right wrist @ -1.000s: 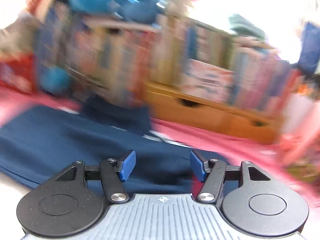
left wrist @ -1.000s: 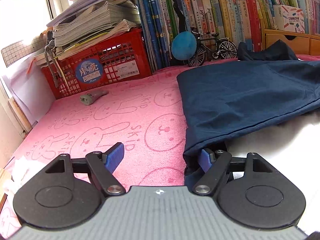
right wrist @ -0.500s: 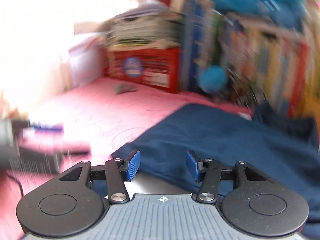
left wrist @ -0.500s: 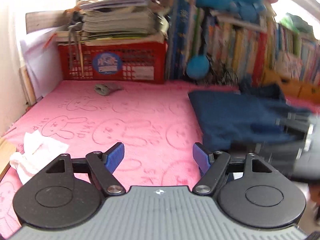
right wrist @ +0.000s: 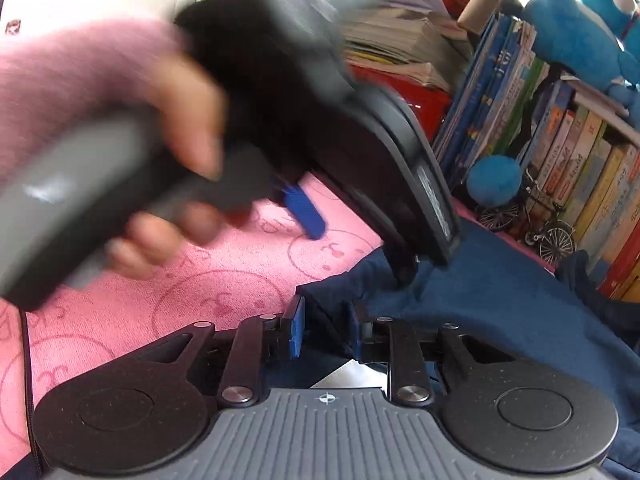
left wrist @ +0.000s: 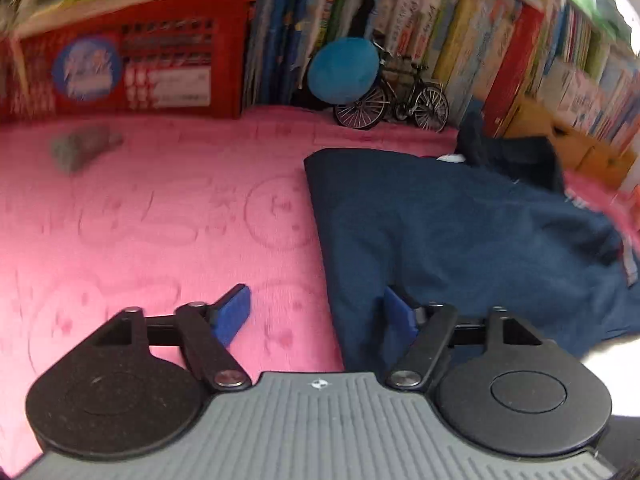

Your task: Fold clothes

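Observation:
A navy garment [left wrist: 460, 232] lies flat on the pink rabbit-print mat [left wrist: 160, 216], right of centre. My left gripper [left wrist: 318, 312] is open and straddles the garment's left edge, with one blue pad [left wrist: 234, 314] over the mat and the other over the cloth. In the right wrist view a hand [right wrist: 172, 120] in a pink sleeve holds that left gripper, and one of its blue pads [right wrist: 306, 212] shows above the mat. My right gripper [right wrist: 327, 330] has its pads drawn close, with the near-left corner of the navy garment [right wrist: 500, 300] bunched between them.
A red crate [left wrist: 132, 76] under stacked papers stands at the back left. Rows of books [left wrist: 460, 40], a blue plush ball [left wrist: 344, 70] and a miniature bicycle [left wrist: 394, 102] line the back. A small grey object [left wrist: 82, 148] lies on the mat. Wooden drawers [left wrist: 560, 136] are at the back right.
The left gripper has come down and forward onto the garment's left edge, still open. The right gripper swung left to the garment's corner and its pads closed in on the cloth.

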The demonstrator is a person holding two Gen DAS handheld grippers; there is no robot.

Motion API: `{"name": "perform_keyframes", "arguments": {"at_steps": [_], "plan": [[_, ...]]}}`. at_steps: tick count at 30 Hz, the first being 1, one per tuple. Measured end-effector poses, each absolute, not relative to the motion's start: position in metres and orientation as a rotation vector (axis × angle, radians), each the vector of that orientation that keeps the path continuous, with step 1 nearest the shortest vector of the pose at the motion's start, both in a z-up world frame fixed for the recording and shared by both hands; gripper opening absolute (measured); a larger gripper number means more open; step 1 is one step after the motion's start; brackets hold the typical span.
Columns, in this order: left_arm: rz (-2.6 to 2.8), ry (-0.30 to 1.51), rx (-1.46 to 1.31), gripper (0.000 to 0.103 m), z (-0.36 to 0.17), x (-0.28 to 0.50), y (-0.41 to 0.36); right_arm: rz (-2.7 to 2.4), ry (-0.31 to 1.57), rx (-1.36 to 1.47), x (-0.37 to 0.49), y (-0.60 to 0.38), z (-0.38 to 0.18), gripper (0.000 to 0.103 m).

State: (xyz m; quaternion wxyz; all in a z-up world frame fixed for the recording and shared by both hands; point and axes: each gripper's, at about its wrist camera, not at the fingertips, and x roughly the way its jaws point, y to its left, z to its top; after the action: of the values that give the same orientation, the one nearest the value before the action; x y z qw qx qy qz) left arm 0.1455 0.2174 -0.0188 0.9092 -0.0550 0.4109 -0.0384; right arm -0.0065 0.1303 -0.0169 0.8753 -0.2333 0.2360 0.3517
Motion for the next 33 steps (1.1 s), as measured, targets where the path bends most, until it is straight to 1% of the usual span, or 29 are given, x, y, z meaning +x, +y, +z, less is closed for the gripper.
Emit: {"name": "perform_keyframes", "arguments": {"at_steps": [4,5,6,7,11,13,15,17,20,22,24,25,26,27,28,29,31,32,33], "plan": [[-0.038,0.796,-0.048,0.05,-0.025,0.172,0.205,0.752,0.522,-0.438,0.001,0.125,-0.014,0.025],[-0.024,0.785,-0.052,0.045,-0.025,0.18,0.205,0.755,0.528,-0.428,0.003,0.124,-0.013,0.025],[-0.01,0.774,-0.058,0.037,-0.026,0.189,0.205,0.759,0.534,-0.418,0.004,0.123,-0.012,0.025],[0.003,0.759,-0.044,0.033,-0.028,0.197,0.205,0.76,0.535,-0.417,0.005,0.123,-0.012,0.025],[0.033,0.718,-0.024,0.033,-0.033,0.227,0.208,0.752,0.523,-0.436,0.004,0.125,-0.01,0.025],[0.034,0.71,-0.032,0.035,-0.035,0.237,0.21,0.749,0.52,-0.444,0.004,0.126,-0.009,0.025],[0.047,0.72,-0.046,0.037,-0.033,0.242,0.212,0.752,0.523,-0.439,0.007,0.126,-0.008,0.025],[0.056,0.739,-0.06,0.037,-0.029,0.244,0.214,0.759,0.533,-0.422,0.011,0.124,-0.006,0.025],[0.048,0.683,-0.044,0.036,-0.013,0.21,0.22,0.768,0.551,-0.388,0.018,0.121,-0.003,0.026],[0.042,0.644,-0.032,0.036,-0.003,0.186,0.225,0.813,0.587,-0.326,0.029,0.112,0.001,0.028],[0.037,0.604,-0.021,0.039,0.008,0.163,0.229,0.904,0.651,-0.235,0.045,0.095,0.009,0.041],[0.041,0.587,0.0,0.039,0.011,0.149,0.228,0.955,0.687,-0.159,0.052,0.079,0.018,0.045],[0.046,0.57,0.023,0.04,0.014,0.135,0.228,0.99,0.697,-0.076,0.056,0.061,0.027,0.053],[0.047,0.553,0.045,0.041,0.015,0.124,0.223,1.005,0.681,0.0,0.059,0.042,0.038,0.064],[0.048,0.536,0.068,0.041,0.015,0.113,0.219,0.98,0.647,0.049,0.061,0.022,0.046,0.07],[0.043,0.525,0.09,0.042,0.015,0.102,0.209,0.949,0.611,0.095,0.064,0.003,0.054,0.079],[0.032,0.523,0.144,0.042,0.011,0.083,0.188,0.794,0.557,0.093,0.07,-0.026,0.065,0.08],[0.028,0.534,0.176,0.044,0.007,0.075,0.179,0.712,0.548,0.058,0.074,-0.036,0.063,0.08],[0.023,0.544,0.209,0.048,0.003,0.067,0.17,0.63,0.541,0.02,0.078,-0.046,0.06,0.08]]}}
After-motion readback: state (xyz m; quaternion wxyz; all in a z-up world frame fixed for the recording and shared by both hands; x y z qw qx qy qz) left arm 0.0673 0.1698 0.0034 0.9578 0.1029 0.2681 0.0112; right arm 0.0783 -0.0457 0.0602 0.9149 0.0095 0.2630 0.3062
